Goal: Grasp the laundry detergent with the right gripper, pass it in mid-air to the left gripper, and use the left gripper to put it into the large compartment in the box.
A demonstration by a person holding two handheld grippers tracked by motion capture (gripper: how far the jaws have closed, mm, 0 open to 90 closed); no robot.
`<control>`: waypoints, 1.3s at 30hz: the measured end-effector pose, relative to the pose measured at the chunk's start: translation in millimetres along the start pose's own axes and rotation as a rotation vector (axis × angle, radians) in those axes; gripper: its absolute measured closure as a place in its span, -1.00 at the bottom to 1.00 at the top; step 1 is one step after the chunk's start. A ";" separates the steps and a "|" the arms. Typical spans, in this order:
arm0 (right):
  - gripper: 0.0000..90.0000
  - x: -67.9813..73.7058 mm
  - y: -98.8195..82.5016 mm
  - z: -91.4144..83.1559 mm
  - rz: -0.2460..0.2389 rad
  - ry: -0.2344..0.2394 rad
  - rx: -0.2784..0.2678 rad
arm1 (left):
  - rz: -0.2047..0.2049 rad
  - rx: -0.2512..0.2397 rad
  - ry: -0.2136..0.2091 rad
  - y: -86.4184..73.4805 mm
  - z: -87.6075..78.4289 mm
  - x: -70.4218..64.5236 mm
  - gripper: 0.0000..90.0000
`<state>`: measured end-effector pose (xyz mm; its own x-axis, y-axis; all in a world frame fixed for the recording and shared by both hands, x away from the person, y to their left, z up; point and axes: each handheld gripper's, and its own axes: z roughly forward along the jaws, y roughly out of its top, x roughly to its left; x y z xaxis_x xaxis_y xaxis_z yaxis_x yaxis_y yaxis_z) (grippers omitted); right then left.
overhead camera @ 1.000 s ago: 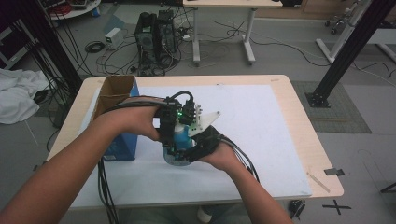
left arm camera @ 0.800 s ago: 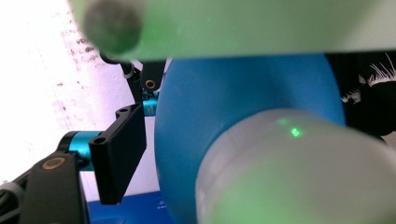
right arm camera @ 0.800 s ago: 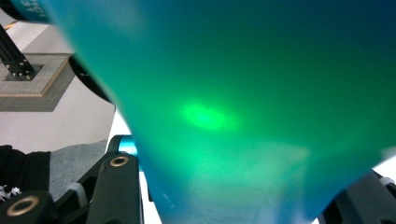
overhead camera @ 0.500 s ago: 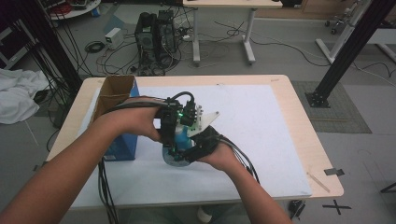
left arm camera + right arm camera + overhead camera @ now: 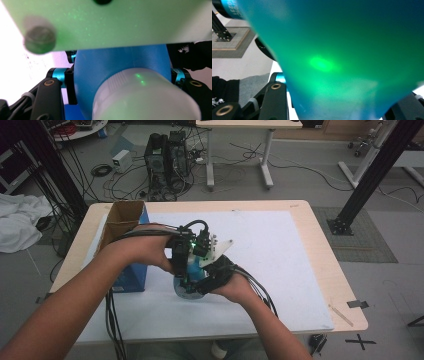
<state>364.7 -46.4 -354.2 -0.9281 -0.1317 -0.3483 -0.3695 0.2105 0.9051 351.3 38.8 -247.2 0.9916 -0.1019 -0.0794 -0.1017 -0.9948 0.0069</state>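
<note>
Two grippers meet on one blue bottle [image 5: 189, 279] near the middle of the high view, a bit left and low, over the white sheet [image 5: 280, 255] on the bench [image 5: 320, 225]. The left gripper [image 5: 181, 265] comes in from the left side of the frame. Its fingers have just been closing, and in the left gripper view they sit tight on both sides of the blue bottle [image 5: 120, 62] just behind its white cap [image 5: 147, 97]. The cap points at that camera, toward the bottom of the frame (so the bottle's long side runs away up the picture).

The right gripper [image 5: 212, 272] comes in from the lower right, with its grey plate [image 5: 215, 251] on top. Its fingers are clamped on the bottle body [image 5: 342, 57], which looks green-blue up close. In the high view I cannot tell how far the bottle leans. A brown and blue box [image 5: 122, 245] stands just to the left.
</note>
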 end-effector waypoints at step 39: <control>-0.54 20.1 19.3 -68.3 0.402 -0.041 0.411 | -0.105 -0.007 -0.009 -21.4 -45.4 4.3 -0.13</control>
<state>342.1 -111.1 -327.1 -0.9973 0.0722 -0.0130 0.0327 0.5968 0.8017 361.3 59.7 -202.5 0.9961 0.0029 -0.0886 0.0034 -1.0000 0.0053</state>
